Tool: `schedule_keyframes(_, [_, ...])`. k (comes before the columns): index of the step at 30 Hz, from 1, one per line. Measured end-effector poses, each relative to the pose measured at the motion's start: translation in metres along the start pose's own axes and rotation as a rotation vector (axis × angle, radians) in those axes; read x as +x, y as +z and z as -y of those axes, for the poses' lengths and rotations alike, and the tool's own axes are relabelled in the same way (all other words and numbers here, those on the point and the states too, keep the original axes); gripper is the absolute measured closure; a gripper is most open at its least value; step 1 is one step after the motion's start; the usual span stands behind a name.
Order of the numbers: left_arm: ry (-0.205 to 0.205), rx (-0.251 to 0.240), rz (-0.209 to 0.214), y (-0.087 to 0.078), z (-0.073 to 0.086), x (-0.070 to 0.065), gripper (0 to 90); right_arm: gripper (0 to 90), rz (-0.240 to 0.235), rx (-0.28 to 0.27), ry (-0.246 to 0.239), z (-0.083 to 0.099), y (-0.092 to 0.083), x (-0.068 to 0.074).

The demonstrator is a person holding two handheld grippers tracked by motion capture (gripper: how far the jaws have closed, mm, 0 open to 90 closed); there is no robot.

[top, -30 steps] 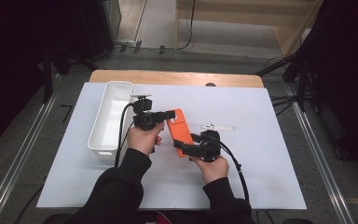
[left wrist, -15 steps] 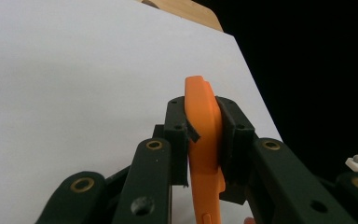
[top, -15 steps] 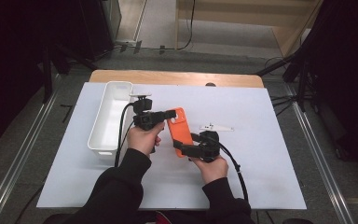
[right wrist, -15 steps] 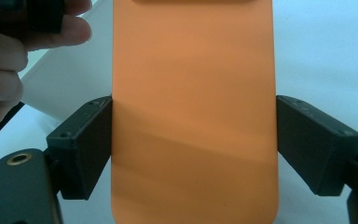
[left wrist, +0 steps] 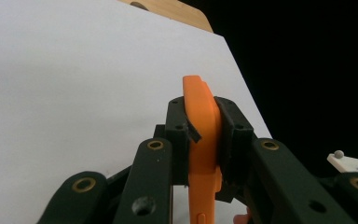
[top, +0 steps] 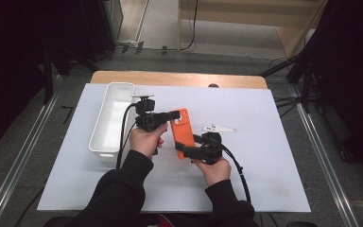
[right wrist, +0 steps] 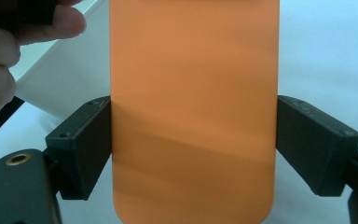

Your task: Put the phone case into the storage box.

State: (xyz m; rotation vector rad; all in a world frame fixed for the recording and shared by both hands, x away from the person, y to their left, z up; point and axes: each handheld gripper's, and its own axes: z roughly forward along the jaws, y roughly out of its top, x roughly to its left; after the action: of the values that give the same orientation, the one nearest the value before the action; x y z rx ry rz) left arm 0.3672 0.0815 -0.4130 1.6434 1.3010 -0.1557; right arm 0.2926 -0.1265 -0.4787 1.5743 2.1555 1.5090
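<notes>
While my left tool pinches the top edge of the orange phone case across its thin side, my right tool clamps the case's lower end across its width. Between the two tools the case hangs above the white tabletop, with a white bin just beyond my left hand.

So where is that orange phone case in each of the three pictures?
High view: the orange case is mid-table, between the two grippers.
Left gripper view: edge-on, lower centre, pinched between the black jaws.
Right gripper view: its flat face fills the middle, jaws on both long edges.
Shared landmark: the white sheet.
</notes>
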Motion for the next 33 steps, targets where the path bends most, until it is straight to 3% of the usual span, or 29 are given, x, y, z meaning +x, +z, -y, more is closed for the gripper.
schedule_keyframes(10, [0.010,0.008,0.011,0.000,0.000,-0.002,77.2,14.2,-0.011,0.009,0.001,-0.001,0.001,-0.001])
schedule_keyframes(19, [0.027,-0.001,0.015,-0.001,0.000,-0.006,77.3,13.7,0.005,0.021,-0.007,-0.003,0.000,0.000])
schedule_keyframes(23, [0.030,-0.004,0.019,-0.002,-0.001,-0.007,77.4,9.6,0.022,0.027,-0.009,-0.004,0.000,0.002])
schedule_keyframes(31, [0.071,-0.005,0.020,-0.004,-0.004,-0.009,77.4,9.6,0.005,0.041,-0.012,-0.007,-0.002,0.002])
schedule_keyframes(33, [0.097,-0.010,0.015,-0.007,-0.006,-0.012,77.4,9.7,-0.028,0.054,-0.017,-0.011,-0.006,0.002])
